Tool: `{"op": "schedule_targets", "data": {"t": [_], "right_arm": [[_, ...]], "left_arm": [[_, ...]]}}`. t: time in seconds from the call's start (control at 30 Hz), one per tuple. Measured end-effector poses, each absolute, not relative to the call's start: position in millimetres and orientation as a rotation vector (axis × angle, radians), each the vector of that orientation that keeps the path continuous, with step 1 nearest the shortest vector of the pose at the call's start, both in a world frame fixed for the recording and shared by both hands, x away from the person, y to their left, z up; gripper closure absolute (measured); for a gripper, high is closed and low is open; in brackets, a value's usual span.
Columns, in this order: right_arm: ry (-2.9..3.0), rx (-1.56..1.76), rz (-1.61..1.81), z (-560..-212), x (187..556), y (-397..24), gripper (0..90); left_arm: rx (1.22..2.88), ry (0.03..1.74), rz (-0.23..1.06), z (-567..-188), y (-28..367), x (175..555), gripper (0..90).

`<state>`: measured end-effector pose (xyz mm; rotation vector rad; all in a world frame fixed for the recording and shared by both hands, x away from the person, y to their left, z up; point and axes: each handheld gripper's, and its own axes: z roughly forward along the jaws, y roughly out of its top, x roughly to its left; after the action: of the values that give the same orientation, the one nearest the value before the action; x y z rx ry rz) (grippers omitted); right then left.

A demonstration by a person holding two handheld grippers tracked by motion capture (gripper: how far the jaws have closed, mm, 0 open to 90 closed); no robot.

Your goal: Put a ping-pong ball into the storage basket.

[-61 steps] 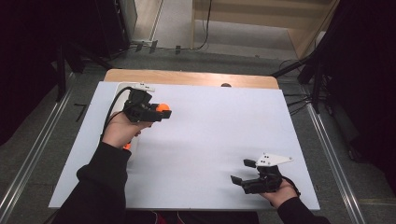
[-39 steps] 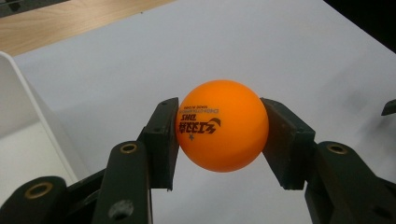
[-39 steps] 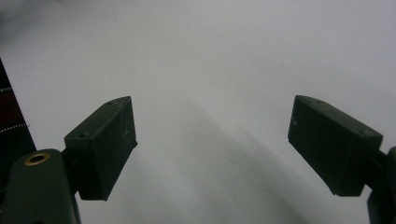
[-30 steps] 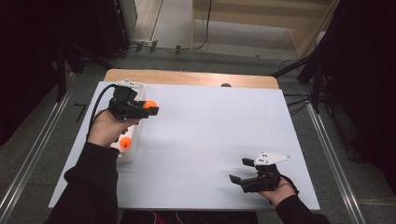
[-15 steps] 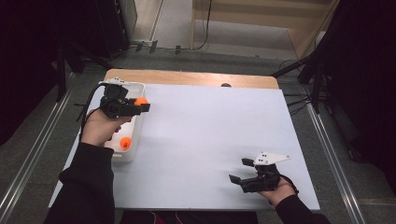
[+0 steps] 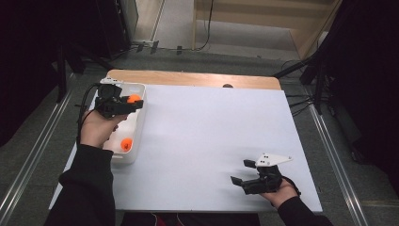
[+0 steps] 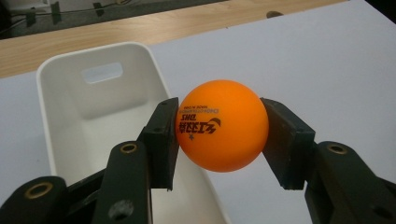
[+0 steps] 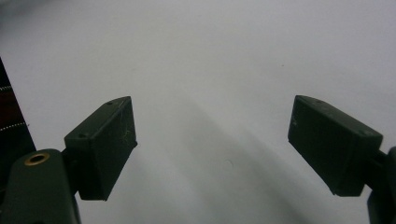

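The left gripper is clamped on an orange ball (black print on its side), one pad pressed to each side of it. It holds the ball above the white bin, over the bin's far end. A second ball lies inside the bin, nearer the person. The right gripper hangs well apart from the bin, over the white tabletop, jaws wide apart with nothing between them.

Orange ball smooth matt plastic; white bin glossy plastic; table edge wood.
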<state>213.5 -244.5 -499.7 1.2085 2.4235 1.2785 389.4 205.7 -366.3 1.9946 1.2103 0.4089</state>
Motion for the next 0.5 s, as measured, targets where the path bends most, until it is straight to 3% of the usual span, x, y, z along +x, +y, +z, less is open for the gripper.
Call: {"op": "schedule_targets", "data": {"t": [0.5], "right_arm": [[2.424, 1.209, 1.278, -499.7, 213.4, -244.7, 13.7]], "left_arm": [[1.935, 1.300, 0.507, -375.0, 213.4, 394.5, 51.0]]}}
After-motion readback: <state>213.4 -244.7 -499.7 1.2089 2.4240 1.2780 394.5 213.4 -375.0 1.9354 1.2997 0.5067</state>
